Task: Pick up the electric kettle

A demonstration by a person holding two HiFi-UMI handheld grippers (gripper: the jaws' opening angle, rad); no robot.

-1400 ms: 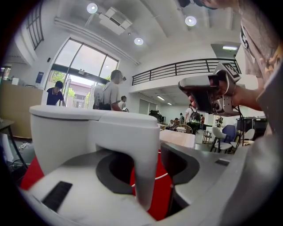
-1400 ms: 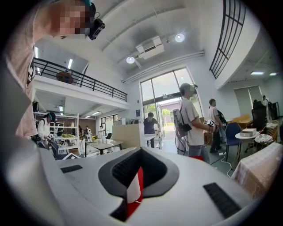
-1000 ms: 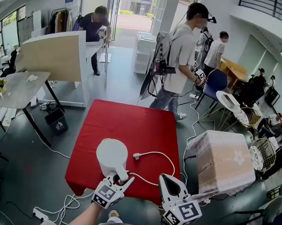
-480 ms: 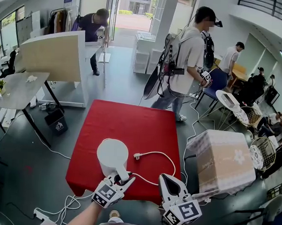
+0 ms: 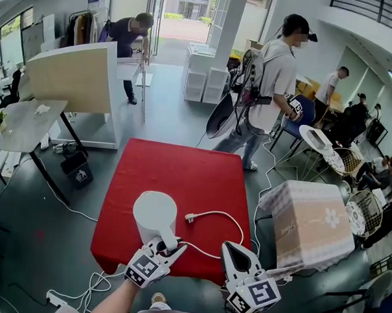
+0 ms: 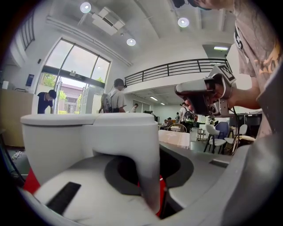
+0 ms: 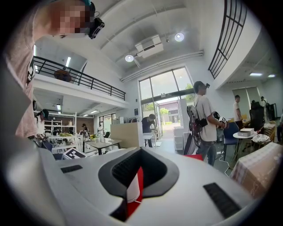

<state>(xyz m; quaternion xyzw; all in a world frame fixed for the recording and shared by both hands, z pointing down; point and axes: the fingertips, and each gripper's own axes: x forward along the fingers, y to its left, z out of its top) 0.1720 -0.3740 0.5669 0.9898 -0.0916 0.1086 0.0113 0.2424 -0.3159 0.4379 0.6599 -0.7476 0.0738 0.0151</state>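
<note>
Red table point(image 5: 182, 178): white kettle point(image 5: 153, 215) near-left, cord point(image 5: 219, 214) loose on its right. L gripper point(image 5: 169, 247) clamped on kettle handle point(image 6: 148, 176); R gripper point(image 5: 231, 248) closed, empty.

The room is a high, bright hall with a grey floor point(image 5: 171, 119), glass doors point(image 5: 182, 16) at the far end, a white shelf unit point(image 5: 209, 78) near them, a beige partition board point(image 5: 73, 76) and a grey table point(image 5: 22, 122) at the left, a dark railing point(image 5: 368, 11) high at the right, and round ceiling lamps point(image 7: 179, 37).
</note>
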